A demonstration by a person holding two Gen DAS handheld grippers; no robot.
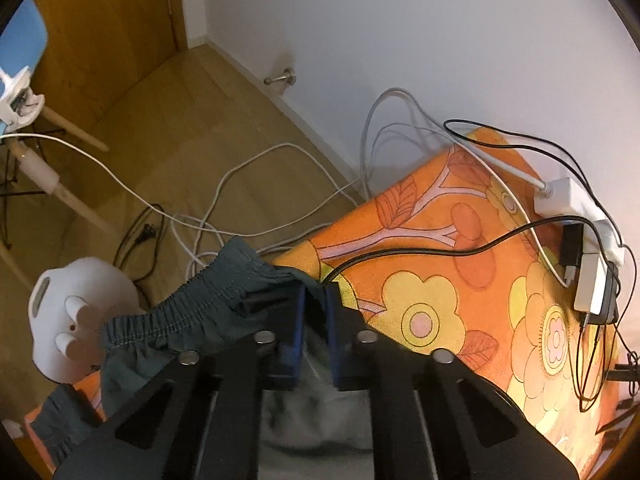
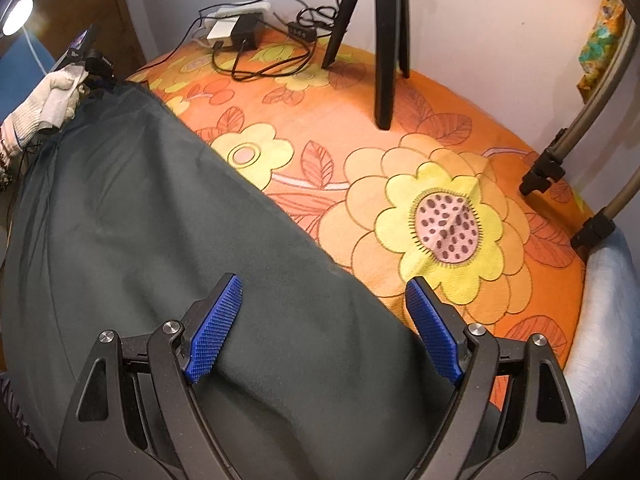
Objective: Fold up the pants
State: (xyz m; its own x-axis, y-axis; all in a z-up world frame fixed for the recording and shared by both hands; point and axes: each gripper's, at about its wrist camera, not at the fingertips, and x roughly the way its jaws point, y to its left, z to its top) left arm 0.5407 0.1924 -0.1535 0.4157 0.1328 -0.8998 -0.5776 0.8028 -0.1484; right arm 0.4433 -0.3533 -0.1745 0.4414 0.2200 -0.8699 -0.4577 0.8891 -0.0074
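Dark grey-green pants point(image 2: 160, 208) lie spread over the left part of a table with an orange flowered cloth point(image 2: 360, 120). In the left wrist view their elastic waistband point(image 1: 192, 312) bunches at the table's corner and hangs partly over the edge. My left gripper point(image 1: 314, 304) is shut on the waistband fabric, which is pinched between the blue pads. My right gripper point(image 2: 325, 284) stands open just above a pant leg, one pad over the fabric and the other near its right edge. A gloved hand point(image 2: 52, 96) holds the left gripper at the far end of the pants.
A white power strip with chargers point(image 1: 576, 208) and black cables sits at the table's far edge by the wall. Black tripod legs point(image 2: 384, 60) stand on the cloth, with grey stand legs point(image 2: 548, 168) at the right. On the floor lie white cables point(image 1: 240, 208) and a white device point(image 1: 72, 320).
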